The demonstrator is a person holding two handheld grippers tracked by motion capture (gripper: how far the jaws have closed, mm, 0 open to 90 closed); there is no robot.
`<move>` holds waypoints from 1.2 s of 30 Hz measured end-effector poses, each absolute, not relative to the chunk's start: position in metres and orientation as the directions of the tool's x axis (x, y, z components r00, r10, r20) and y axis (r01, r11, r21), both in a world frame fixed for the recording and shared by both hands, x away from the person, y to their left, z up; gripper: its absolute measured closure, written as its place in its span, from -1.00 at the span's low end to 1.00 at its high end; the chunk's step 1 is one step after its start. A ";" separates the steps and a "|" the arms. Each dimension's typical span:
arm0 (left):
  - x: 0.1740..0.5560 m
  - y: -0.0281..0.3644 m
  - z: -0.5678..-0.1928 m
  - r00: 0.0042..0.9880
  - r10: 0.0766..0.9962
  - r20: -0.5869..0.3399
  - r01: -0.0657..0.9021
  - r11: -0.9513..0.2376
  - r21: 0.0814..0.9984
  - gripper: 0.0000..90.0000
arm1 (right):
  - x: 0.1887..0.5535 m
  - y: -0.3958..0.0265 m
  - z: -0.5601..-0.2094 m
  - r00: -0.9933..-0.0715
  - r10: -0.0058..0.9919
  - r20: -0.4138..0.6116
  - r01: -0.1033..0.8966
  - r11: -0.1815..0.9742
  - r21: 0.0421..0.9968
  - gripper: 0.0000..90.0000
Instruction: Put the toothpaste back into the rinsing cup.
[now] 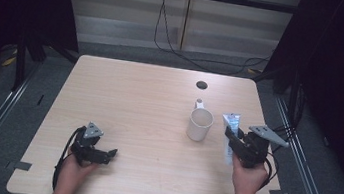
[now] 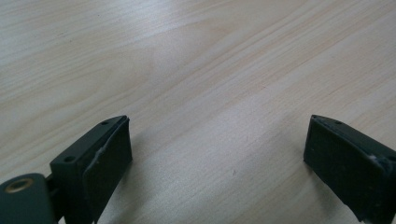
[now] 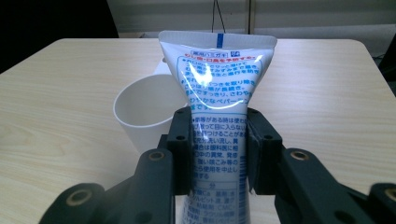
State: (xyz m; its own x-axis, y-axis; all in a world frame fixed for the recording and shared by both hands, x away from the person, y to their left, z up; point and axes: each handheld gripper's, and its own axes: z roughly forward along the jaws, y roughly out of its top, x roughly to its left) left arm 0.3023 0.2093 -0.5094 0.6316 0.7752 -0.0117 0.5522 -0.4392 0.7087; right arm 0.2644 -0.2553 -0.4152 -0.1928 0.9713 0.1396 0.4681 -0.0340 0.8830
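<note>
The soft, light toothpaste tube (image 3: 219,107) is being pinched mid-body by the closed right gripper (image 3: 219,149), probably squishy and slippery there, while the left gripper (image 2: 217,158) is being held wide open and empty.

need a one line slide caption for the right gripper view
Right hand-held gripper clamps a white toothpaste tube upright, crimped end up, in front of an empty white cup on the wooden table.

white mug (image 1: 200,124) just left of tube (image 1: 230,135) in right tool (image 1: 233,137)
</note>
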 end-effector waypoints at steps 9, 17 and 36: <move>0.302 0.209 -0.509 0.633 0.774 -0.009 0.551 -0.442 0.708 -0.84 | 0.268 -0.254 -0.406 -0.203 0.970 0.135 0.441 -0.032 0.897 0.50; 0.302 0.209 -0.509 0.632 0.775 -0.012 0.552 -0.439 0.709 -0.84 | 0.272 -0.249 -0.398 -0.215 0.969 0.124 0.419 -0.024 0.908 0.50; 0.302 0.209 -0.509 0.632 0.775 -0.012 0.552 -0.439 0.709 -0.84 | 0.281 -0.245 -0.388 -0.237 0.963 0.131 0.363 -0.037 0.931 0.49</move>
